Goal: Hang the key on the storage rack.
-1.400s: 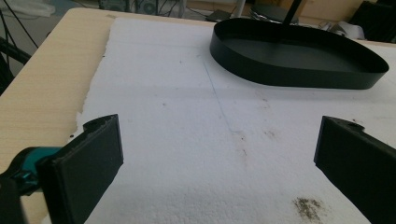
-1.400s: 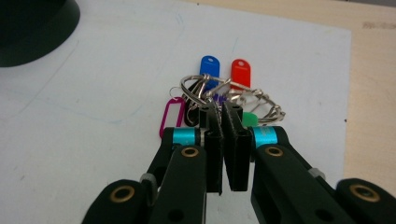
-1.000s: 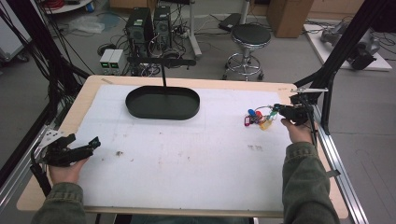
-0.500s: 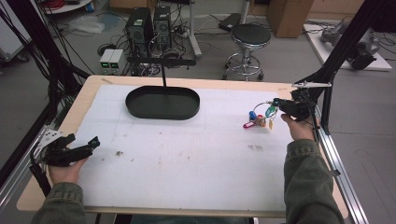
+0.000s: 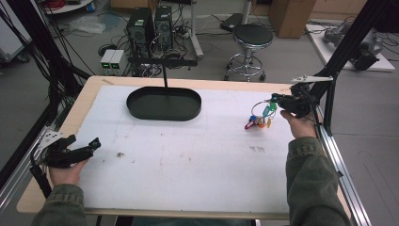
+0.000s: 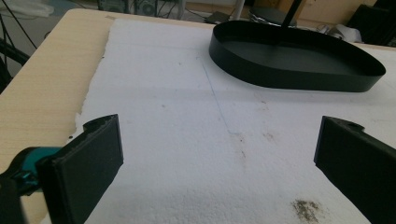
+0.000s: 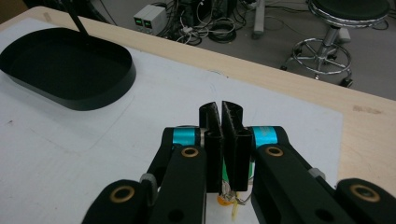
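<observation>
Up a little has gone the right gripper (image 5: 275, 100) since a moment ago, and the bunch of small bright clips on a thin wire ring (image 5: 260, 117) has come up with it. That bunch hangs from the gripper's tip, over the right side of the white foam sheet (image 5: 188, 165) that covers the wooden table (image 5: 89, 92). Its two jaws are pressed tight together, and bits of green and orange from the bunch peek out under them. The left gripper (image 5: 82, 148) has kept its place near the left edge of the table. Its jaws stand wide apart with nothing between them. Farther back on the sheet sits the black oval metal tray (image 5: 163, 104).
</observation>
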Demonstrator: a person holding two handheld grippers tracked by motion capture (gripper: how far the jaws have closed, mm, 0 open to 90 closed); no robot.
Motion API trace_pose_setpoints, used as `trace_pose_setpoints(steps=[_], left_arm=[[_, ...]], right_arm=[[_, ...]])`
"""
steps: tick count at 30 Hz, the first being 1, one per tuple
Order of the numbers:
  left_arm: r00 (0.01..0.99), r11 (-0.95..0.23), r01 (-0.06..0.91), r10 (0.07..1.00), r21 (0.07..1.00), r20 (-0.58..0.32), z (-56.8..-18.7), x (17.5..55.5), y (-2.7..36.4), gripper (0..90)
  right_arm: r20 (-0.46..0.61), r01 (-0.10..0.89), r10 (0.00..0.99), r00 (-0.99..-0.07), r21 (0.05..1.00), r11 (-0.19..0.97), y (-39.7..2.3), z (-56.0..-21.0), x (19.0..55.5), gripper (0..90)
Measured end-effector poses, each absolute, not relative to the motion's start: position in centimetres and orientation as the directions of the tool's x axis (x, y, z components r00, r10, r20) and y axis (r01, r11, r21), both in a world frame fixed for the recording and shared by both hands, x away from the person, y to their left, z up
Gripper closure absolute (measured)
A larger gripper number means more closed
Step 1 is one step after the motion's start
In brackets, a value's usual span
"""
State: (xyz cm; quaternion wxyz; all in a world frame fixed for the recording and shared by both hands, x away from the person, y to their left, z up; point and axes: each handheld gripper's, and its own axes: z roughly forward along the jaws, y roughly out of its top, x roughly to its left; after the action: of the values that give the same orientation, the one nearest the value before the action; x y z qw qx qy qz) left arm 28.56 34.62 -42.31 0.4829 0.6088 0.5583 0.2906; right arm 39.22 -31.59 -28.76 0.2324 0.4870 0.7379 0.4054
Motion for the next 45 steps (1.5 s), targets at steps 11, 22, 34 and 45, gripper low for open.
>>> trace_pose_setpoints(steps=[11,22,34,45], left_arm=[[0.207,0.094,0.400,0.960,0.912,-0.190,-42.4,28.7,34.7,1.7],[0.210,0.100,0.396,0.958,0.913,-0.196,-42.4,28.7,34.7,1.7],[0.211,0.101,0.393,0.957,0.914,-0.197,-42.3,28.6,34.7,1.7],[0.214,0.115,0.392,0.954,0.913,-0.212,-42.3,28.7,34.8,1.7]], right_arm=[[0.064,0.488,0.882,-0.466,0.850,0.197,-29.7,-26.7,39.2,87.7],[0.062,0.474,0.863,-0.501,0.855,0.213,-27.5,-25.5,39.5,87.6],[0.068,0.447,0.842,-0.535,0.869,0.213,-25.2,-24.3,40.0,87.6],[0.071,0.435,0.820,-0.569,0.871,0.227,-22.6,-23.6,41.0,87.6]])
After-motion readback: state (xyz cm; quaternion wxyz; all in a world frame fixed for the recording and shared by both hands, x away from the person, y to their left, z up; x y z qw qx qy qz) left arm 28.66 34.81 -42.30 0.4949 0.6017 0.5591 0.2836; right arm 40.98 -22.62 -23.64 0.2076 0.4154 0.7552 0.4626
